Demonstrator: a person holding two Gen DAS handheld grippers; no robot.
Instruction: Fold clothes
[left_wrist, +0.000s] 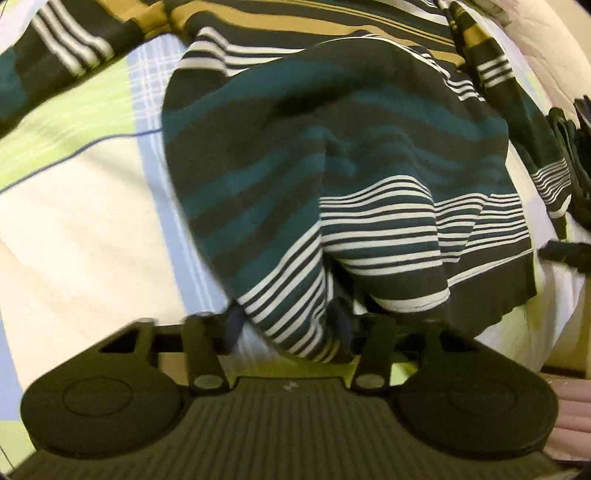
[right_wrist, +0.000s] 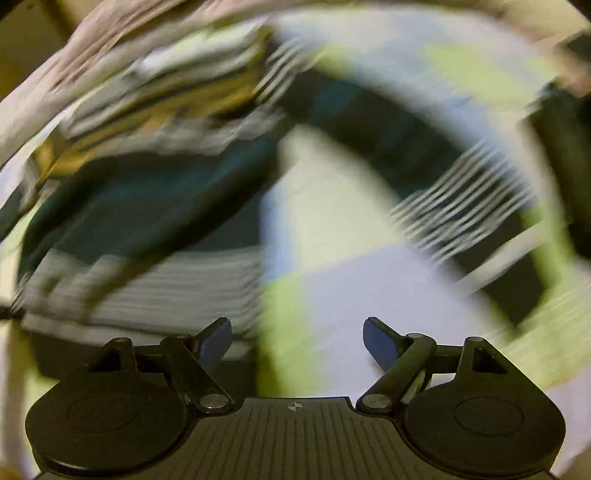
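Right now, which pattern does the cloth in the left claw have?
Stripes: dark grey, teal and thin white on the cloth, with tan bands further up. Left wrist view shows it best.

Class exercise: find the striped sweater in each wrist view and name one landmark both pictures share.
Left wrist: the striped sweater fills the centre, its hem pinched in the left gripper.
Right wrist: blurred, upper left and centre; the right gripper is open and empty.
Shared landmark: the checked bedsheet.

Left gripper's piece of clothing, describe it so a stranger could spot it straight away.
On the checked bedsheet lies one large striped sweater. The left gripper pinches its hem, lifting a fold. Dark green, teal, mustard and thin white stripes distinguish it from the pale sheet.
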